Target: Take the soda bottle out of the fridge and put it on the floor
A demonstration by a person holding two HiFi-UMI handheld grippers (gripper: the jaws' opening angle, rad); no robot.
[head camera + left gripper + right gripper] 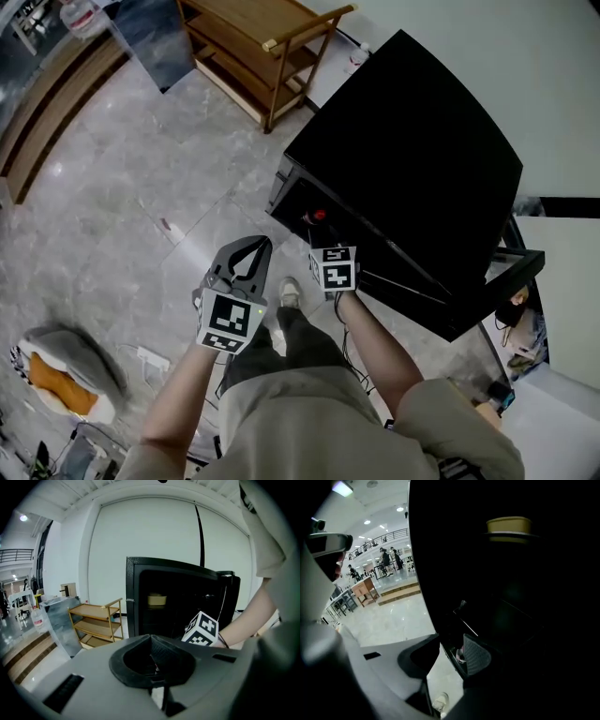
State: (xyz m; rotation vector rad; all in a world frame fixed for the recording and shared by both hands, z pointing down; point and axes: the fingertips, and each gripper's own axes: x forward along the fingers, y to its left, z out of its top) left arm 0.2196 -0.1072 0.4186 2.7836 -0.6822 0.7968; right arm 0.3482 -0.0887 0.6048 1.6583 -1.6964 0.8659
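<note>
Grey trousers (281, 375) and a pale shoe (289, 292) fill the bottom of the head view, with both forearms stretched forward above them. The left gripper (260, 247) hangs over the marble floor (112, 206), its black jaws pressed together on nothing. The right gripper (317, 234) points into the open front of the black fridge (403, 159), whose door (514, 265) stands swung out to the right. The soda bottle (319, 216) shows only as a red cap low inside the opening, just ahead of that gripper. A wooden shelf (253, 47) stands beyond the fridge.

From the left gripper view, the jaws meet at their tips and hold nothing. Past them stands the fridge (140, 588) with a yellow tub (157, 600) on an upper level, the wooden shelf (96, 620) to its left, and the right gripper's marker cube (202, 629) in front of the dark interior.

From the right gripper view, the jaws stand spread apart at the fridge's lower edge. A small reddish part of the bottle (461, 654) sits against the inner side of the right-hand jaw; whether they touch cannot be told in the dark.
</note>
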